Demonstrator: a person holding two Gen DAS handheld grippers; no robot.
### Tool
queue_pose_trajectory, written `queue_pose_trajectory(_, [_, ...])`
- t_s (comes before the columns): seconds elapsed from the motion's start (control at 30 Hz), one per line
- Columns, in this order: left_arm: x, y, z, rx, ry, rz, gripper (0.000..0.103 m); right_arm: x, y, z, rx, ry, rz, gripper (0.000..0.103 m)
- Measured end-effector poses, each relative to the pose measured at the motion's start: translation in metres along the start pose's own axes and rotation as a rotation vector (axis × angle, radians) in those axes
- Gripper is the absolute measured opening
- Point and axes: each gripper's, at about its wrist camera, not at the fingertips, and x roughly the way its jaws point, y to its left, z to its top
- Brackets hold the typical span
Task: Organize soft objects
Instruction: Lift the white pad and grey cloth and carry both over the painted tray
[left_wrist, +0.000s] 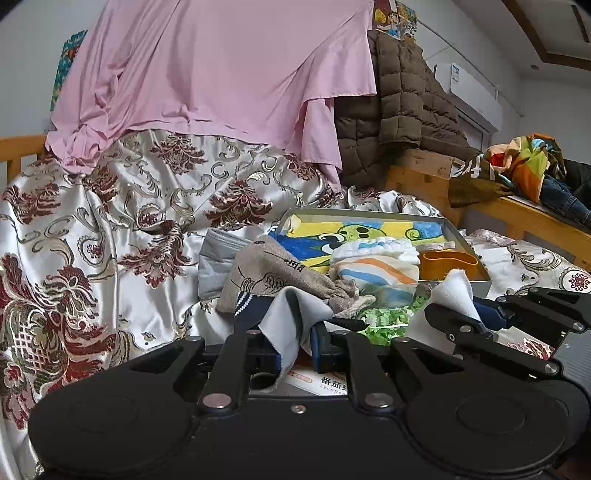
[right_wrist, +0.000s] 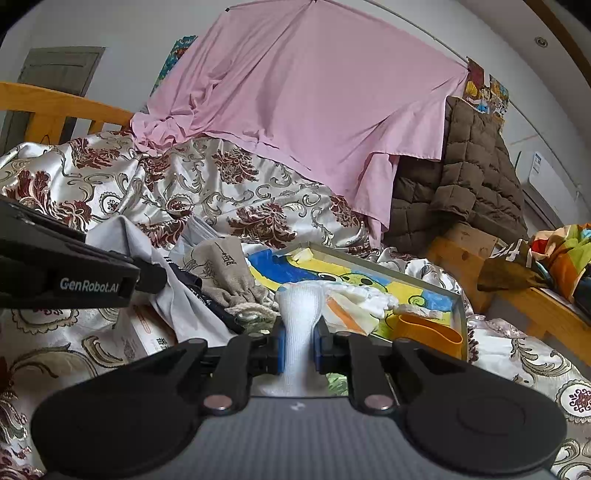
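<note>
My left gripper (left_wrist: 295, 350) is shut on a grey and navy sock (left_wrist: 284, 321), held above the bed. My right gripper (right_wrist: 298, 349) is shut on a white sock (right_wrist: 300, 321); in the left wrist view it shows at the right (left_wrist: 454, 317), clamping the same white sock (left_wrist: 452, 291). A shallow grey box (left_wrist: 461, 236) with a cartoon towel (left_wrist: 369, 230) inside lies ahead. On it rest a folded striped white cloth (left_wrist: 376, 266) and an orange band (left_wrist: 448, 264). A beige knit pouch (left_wrist: 266, 273) with a lobster drawing leans at the box's left edge.
A floral satin bedspread (left_wrist: 110, 229) covers the bed. A pink sheet (left_wrist: 221, 74) and a brown quilted jacket (left_wrist: 399, 103) hang behind. A wooden bed rail (left_wrist: 517, 214) with colourful clothes (left_wrist: 528, 162) runs at the right. A green ruffled cloth (left_wrist: 388, 321) and a printed carton (left_wrist: 325, 380) lie under the grippers.
</note>
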Motion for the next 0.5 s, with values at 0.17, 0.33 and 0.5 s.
queue_pose_trajectory(0.17, [-0.0009,0.0002,0.0004,-0.001,-0.016,-0.010,0.037,0.0009,0.0008,-0.0006,-0.002,0.003,0.000,0.016])
queue_pose_trajectory(0.33, [-0.0011,-0.0031,0.0014,0.016,-0.019,-0.022,0.030,0.0007,0.0007,-0.0008,0.001,0.000,0.001,0.016])
queue_pose_trajectory(0.5, [0.0016,-0.0060,-0.0011,0.044,0.002,-0.021,0.008,0.0006,0.0003,-0.0008,0.003,-0.002,0.002,0.016])
